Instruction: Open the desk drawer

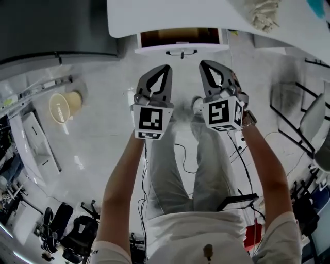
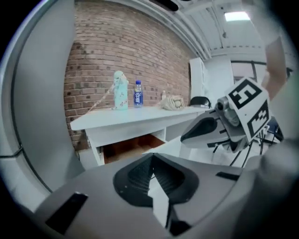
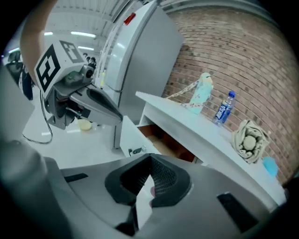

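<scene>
**Desk drawer standing open; both grippers closed and holding nothing**

At the far left of the head view, a pale round woven object (image 1: 64, 105) is lying on the light floor (image 1: 103, 139), well apart from the work.

Next across, the left gripper (image 1: 167, 67) is being held up in front of the person, its black-and-white marker cube facing the camera. In the left gripper view its grey jaws are meeting at the tips, with nothing between the ribbed pads.

Ahead of both grippers, the white desk (image 1: 180, 15) is standing against a red brick wall (image 2: 117, 46). The white drawer with a brown wooden inside (image 1: 180, 38) is sitting directly under the desk top, pulled out toward the person with its interior exposed. Its black bar handle (image 1: 181, 52) is facing the grippers, and neither gripper is touching it.

On the desk top, a pale mint bottle (image 2: 120, 91) and a clear water bottle with a blue label (image 2: 138, 94) are standing upright, just beside each other.

Right of centre, the right gripper (image 1: 202, 64) is hanging level with the left one, near it but apart. In the right gripper view its jaws are likewise pressing together at the tips, empty.

Further right, a cream cloth bundle (image 1: 263, 15) is resting on the desk top. At the right edge, a black-framed chair (image 1: 309, 124) is standing on the floor.
</scene>
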Available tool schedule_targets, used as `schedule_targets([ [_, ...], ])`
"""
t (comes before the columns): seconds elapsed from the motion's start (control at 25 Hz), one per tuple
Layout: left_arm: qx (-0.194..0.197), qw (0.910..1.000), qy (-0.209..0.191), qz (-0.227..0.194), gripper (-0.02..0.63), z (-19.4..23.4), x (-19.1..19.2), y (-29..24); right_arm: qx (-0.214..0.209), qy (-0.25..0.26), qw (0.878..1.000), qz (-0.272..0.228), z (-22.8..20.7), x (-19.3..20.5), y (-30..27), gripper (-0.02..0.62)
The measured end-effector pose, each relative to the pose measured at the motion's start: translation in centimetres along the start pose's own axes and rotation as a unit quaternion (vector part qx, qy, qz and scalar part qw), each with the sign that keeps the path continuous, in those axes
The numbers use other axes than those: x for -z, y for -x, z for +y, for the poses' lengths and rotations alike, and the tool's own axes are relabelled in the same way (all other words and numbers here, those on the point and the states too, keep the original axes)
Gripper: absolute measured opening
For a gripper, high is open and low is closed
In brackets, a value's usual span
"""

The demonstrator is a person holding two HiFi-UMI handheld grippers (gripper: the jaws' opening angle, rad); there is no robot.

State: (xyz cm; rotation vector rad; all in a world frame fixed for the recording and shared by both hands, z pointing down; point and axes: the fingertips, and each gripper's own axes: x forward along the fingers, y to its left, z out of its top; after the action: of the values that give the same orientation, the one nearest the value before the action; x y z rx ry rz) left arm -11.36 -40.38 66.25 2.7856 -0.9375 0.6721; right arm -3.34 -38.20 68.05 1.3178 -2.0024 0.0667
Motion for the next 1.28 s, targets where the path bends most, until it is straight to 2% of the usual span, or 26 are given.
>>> schedule_targets([
  [0.24,-0.008,0.9974,0.021,-0.068,0.008,0.0,-7.9,5.3,-0.018,-0.09,0.995,-0.05,-4.4,-4.3,6.6,0.026],
  [0.36,-0.016,0.9927,0.052,-0.108,0.008,0.5,-12.3,8.8,-0.029,-0.126,0.987,-0.097,-6.3,-7.3,10.7,0.026],
  [0.48,-0.031,0.989,0.063,-0.13,0.008,0.4,-15.9,13.0,-0.023,-0.14,0.98,-0.137,-8.0,-10.0,15.9,0.026],
  [0.68,-0.057,0.985,0.069,-0.147,0.008,1.2,-20.8,19.8,0.007,-0.139,0.979,-0.151,-11.5,-12.9,23.9,0.026],
  [0.8,-0.079,0.9797,0.091,-0.16,0.008,0.5,-23.4,23.7,0.025,-0.156,0.975,-0.153,-13.4,-13.4,29.0,0.026],
  [0.92,-0.101,0.9736,0.105,-0.175,0.008,0.6,-26.5,27.2,0.038,-0.192,0.965,-0.173,-14.6,-15.3,33.3,0.026],
  [1.04,-0.112,0.9691,0.102,-0.194,0.008,0.7,-29.4,30.1,0.043,-0.219,0.955,-0.195,-14.9,-17.4,36.3,0.026],
  [1.28,-0.106,0.9651,0.098,-0.218,0.008,-0.1,-34.0,33.0,0.037,-0.257,0.936,-0.239,-15.2,-22.0,39.4,0.026],
])
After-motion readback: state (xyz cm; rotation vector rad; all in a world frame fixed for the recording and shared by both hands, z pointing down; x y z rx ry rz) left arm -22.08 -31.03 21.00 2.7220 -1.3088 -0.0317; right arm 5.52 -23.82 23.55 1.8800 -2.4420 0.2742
